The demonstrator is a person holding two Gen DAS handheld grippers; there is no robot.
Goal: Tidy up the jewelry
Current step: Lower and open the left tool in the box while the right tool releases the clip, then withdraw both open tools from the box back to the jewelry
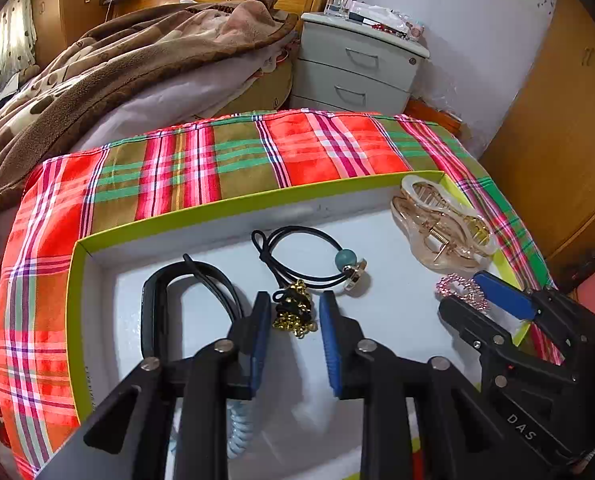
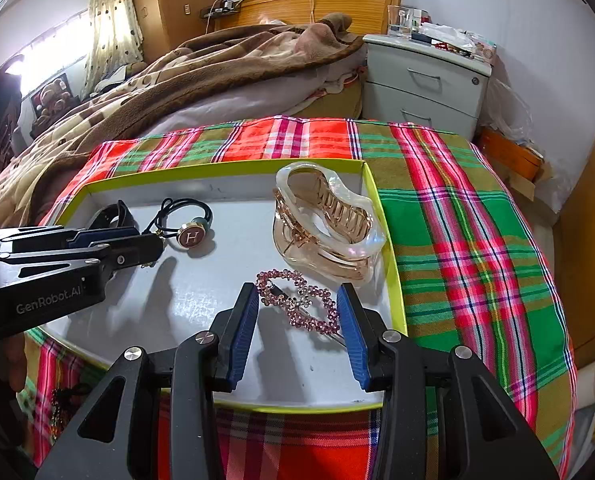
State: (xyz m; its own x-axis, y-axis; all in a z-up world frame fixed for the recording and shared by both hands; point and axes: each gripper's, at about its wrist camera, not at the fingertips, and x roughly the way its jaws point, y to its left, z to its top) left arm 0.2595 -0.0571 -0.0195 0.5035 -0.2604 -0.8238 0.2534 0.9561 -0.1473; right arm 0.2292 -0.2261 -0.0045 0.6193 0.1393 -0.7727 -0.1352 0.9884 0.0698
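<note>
A white tray with a lime-green rim (image 1: 217, 208) (image 2: 217, 168) lies on a plaid cloth. My left gripper (image 1: 295, 320) (image 2: 149, 244) is open, and a black-and-gold beaded hair tie (image 1: 295, 312) rests on the tray floor between its fingertips. My right gripper (image 2: 297, 304) (image 1: 469, 292) is shut on a pink rhinestone heart clip (image 2: 297, 300) (image 1: 461, 292) near the tray's right side. Also in the tray are a clear amber claw clip (image 2: 325, 220) (image 1: 441, 224), a black hair tie with a teal bead and an "H" button (image 2: 191, 236) (image 1: 349, 264), and a black strap (image 1: 153, 300) (image 2: 109, 212).
A light-blue spiral hair tie (image 1: 239, 428) pokes out under my left fingers. The plaid cloth (image 2: 457, 240) spreads wide to the right of the tray. Behind are a bed with a brown blanket (image 1: 117, 64) and a grey nightstand (image 2: 425, 84) with clutter on top.
</note>
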